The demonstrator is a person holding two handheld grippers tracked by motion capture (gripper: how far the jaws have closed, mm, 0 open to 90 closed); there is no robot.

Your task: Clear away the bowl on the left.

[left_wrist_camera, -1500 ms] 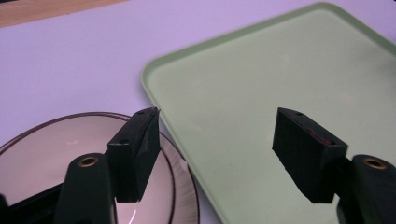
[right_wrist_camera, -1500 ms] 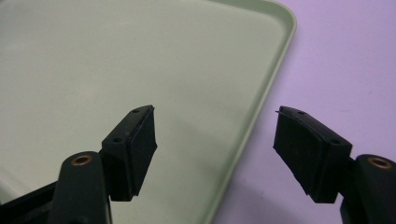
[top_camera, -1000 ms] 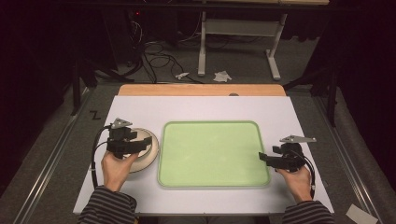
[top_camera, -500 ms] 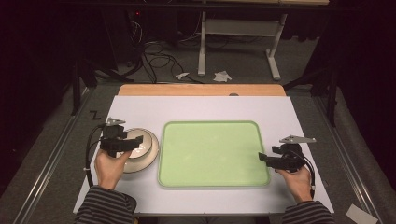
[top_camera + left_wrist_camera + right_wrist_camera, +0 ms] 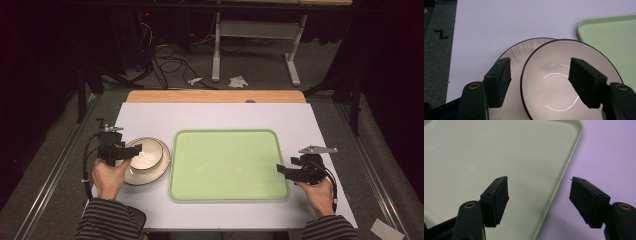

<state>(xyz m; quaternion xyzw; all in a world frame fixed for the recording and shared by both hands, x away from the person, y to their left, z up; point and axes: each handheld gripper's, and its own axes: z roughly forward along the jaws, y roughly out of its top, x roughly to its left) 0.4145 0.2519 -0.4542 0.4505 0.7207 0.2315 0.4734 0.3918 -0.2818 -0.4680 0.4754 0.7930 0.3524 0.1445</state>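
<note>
While the upper bowl (image 5: 571, 82) sits skewed on the lower bowl (image 5: 511, 82) left of the green tray (image 5: 227, 165), we straddle its near rim with the released left gripper (image 5: 541, 77), keeping the right gripper (image 5: 539, 200) spread over the tray's edge.

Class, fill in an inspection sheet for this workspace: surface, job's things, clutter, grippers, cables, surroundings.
Surface: white table, wooden strip at the far edge.
Job's things: upper bowl sits off-centre in a lower bowl, left of the green tray, which is bare.
Clutter: nothing seen on the table.
Grippers: left gripper open, its jaws astride the upper bowl's rim; right gripper open astride the tray's edge.
Cables: one trails from each gripper; more on the floor.
Surroundings: dark room, grey floor, crumpled scraps.
</note>
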